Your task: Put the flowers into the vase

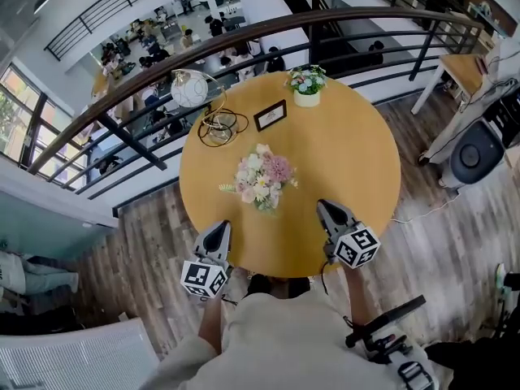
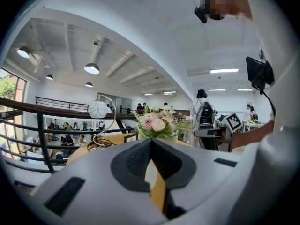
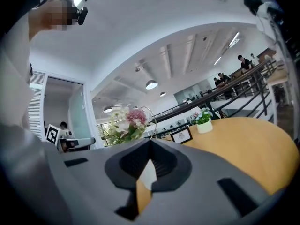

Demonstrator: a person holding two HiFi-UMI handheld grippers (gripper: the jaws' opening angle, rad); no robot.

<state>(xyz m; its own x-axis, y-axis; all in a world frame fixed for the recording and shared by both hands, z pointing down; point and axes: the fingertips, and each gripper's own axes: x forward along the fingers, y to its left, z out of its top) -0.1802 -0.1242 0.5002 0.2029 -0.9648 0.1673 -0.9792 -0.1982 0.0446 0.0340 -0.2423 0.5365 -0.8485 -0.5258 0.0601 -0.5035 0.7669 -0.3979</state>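
At the 6 o'clock rim of the round worktop [image 1: 357, 161], where the person stands, both tools sit low and idle. The left gripper [image 1: 219, 231] is at about 7 o'clock and the right gripper [image 1: 329, 211] at about 5 o'clock. Each gripper view shows its two jaws brought together at the tips with nothing between them, only bare wood visible through the gap lower down.

The flowers [image 1: 262, 177], a bunch of pink, cream and pale yellow blooms with green leaves, are near the middle of the worktop, a little toward 8 o'clock. They are well apart from both grippers, roughly between the lines along which the two point.

From above only the blooms show. In the gripper views the bunch rises above the gripper bodies, which hide its lower part. It looks upright, so it may already stand in a vase, but no view shows the vase or the stems, and I cannot tell.

Other things lie at the far side:
- a small white pot of greenery [image 1: 306, 88] at 12 o'clock
- a dark picture frame [image 1: 270, 114] at about 11 o'clock
- a globe lamp [image 1: 189, 89] on a wire stand at about 10 o'clock

If the bunch is in a vase, the task looks finished. If not, the grasp, lift and placing are all left.
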